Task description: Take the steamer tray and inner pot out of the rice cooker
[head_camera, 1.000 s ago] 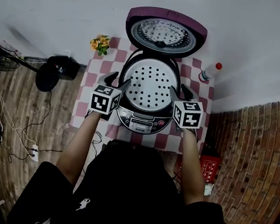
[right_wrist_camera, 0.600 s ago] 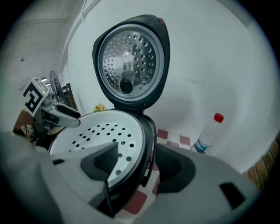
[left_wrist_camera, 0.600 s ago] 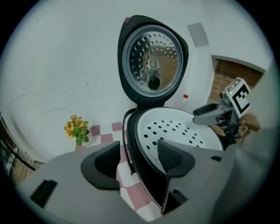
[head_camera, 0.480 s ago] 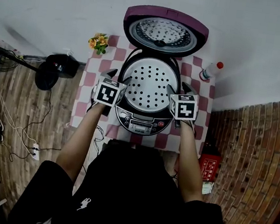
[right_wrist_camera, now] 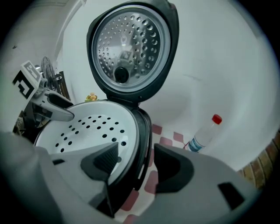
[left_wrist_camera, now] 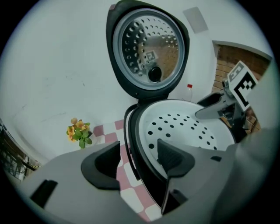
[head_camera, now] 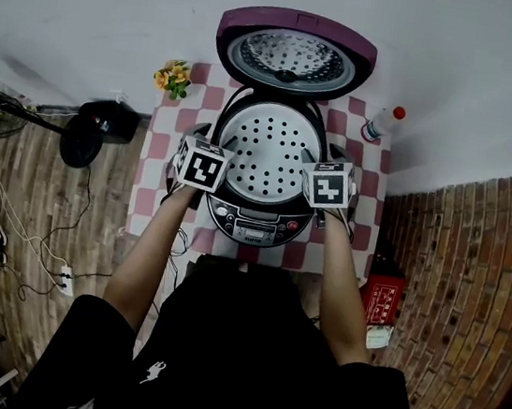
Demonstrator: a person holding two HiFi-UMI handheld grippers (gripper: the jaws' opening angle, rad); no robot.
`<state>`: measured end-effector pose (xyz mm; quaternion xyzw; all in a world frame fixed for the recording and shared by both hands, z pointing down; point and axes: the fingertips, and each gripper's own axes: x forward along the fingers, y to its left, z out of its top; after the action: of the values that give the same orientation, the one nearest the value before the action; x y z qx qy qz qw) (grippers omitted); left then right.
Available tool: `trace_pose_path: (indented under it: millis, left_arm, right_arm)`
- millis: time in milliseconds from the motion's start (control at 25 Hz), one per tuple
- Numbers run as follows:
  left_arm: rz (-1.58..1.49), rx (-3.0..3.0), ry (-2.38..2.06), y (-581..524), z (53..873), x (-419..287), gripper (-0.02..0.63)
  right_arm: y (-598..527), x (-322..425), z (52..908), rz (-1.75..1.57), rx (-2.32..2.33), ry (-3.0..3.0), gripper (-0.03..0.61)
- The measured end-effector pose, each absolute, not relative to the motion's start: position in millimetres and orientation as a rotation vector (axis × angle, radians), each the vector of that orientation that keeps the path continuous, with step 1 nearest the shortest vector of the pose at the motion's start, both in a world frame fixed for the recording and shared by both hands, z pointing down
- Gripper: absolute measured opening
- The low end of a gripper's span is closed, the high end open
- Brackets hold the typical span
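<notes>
Both bare forearms reach up the head view from the person's dark-clad body at the bottom centre, one to each side of the rice cooker [head_camera: 256, 220] in the middle of the frame. Both grippers tilt downward. The left gripper [left_wrist_camera: 139, 153] has just been opening its jaws. They stand wide and astride the cooker's black rim, one dark ribbed pad over the checked cloth, the other over the steamer tray [head_camera: 271, 149], and neither presses on anything. The right gripper [right_wrist_camera: 136, 155] has just been opening too and straddles the opposite rim in the same way, jaws wide.

The steamer tray sits in the mouth of the cooker: a round, smooth white dish pierced with dark holes. The inner pot is hidden beneath it. The domed maroon lid [head_camera: 294, 55] stands open at the upper centre, showing a perforated metal plate. The counter [head_camera: 164, 153] wears a pink-and-white checked cloth.
</notes>
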<state>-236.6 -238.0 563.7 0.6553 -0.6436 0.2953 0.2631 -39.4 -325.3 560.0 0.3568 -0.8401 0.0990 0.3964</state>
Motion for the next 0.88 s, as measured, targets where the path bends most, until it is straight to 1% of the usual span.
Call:
trace_pose_path:
  millis: [240, 360, 520, 680, 800, 880]
  left_arm:
    - [0.888, 1.76, -1.736, -240, 566, -235, 0.268]
    - [0.885, 1.765, -1.724, -241, 567, -234, 0.255]
    - [0.913, 1.788, -1.736, -242, 562, -231, 0.229]
    - [0.915, 1.807, -1.744, -241, 556, -231, 0.222]
    - [0.899, 1.815, -1.73, -240, 556, -229, 0.188]
    - [0.896, 1.817, -1.733, -241, 555, -228, 0.183]
  right_arm:
    - [-328, -41, 560, 0.22, 0.897, -2.089, 0.25]
    - [-325, -39, 571, 0.254, 0.884, -2.07, 0.249]
    - [-333, -38, 557, 0.199, 0.936, -2.088, 0.201]
    - [-333, -40, 553, 0.23, 0.943, -2.127, 0.194]
    - [-330, -42, 552, 0.228, 0.931, -2.127, 0.135]
    - [-331, -42, 552, 0.218, 0.93, -2.127, 0.133]
